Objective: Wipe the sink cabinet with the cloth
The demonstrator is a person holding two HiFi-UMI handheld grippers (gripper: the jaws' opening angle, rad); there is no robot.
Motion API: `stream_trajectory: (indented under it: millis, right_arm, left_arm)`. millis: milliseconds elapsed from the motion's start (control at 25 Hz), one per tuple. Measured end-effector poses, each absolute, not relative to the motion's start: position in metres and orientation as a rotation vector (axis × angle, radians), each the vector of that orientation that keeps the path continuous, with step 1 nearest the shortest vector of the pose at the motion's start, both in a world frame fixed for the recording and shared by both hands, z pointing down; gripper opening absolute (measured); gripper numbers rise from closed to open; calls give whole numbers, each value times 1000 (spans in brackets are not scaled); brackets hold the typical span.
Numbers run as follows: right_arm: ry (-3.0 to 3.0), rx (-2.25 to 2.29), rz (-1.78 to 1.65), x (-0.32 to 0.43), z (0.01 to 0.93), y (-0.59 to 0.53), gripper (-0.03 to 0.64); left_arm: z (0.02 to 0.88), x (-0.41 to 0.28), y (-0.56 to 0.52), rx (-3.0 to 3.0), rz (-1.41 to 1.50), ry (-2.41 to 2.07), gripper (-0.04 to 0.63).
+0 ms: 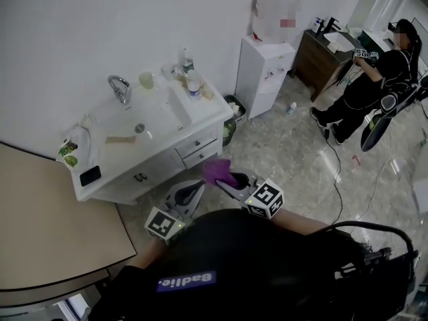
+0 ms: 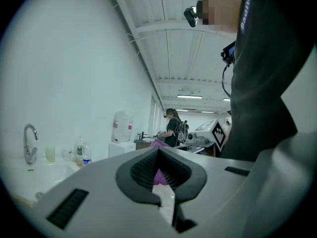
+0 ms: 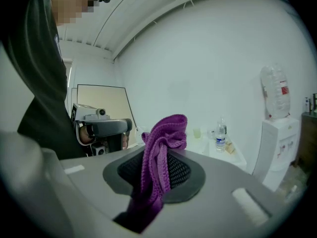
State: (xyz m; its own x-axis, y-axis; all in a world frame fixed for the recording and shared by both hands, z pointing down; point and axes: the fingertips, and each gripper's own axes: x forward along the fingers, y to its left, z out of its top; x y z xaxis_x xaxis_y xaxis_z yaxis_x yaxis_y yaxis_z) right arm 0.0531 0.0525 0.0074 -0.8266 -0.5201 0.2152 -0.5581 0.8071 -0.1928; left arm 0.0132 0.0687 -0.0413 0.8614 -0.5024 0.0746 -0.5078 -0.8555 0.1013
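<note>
The right gripper (image 1: 229, 178) is clamped on the purple cloth (image 1: 217, 171), which bunches above its jaws. The left gripper (image 1: 195, 188), just beside it, is closed to a slit on nothing. Ahead of both stands the sink cabinet (image 1: 160, 163) with a bottle (image 1: 193, 85) on top, and a water dispenser (image 1: 264, 72) stands further right.

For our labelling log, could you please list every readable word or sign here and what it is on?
"Badlie." - purple patch on the person's black top.
Water bottle label: too small to read.
Dispenser jug label: blurred.
Marker cubes: patterns only, no words.
</note>
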Motion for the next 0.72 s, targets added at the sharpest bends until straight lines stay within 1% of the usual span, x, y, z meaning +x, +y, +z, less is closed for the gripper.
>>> stream_trajectory:
  millis: [720]
  right_arm:
    - [-2860, 853, 363, 63, 11, 56, 80]
  left_arm:
    - [-31, 29, 72, 2928, 93, -773, -11]
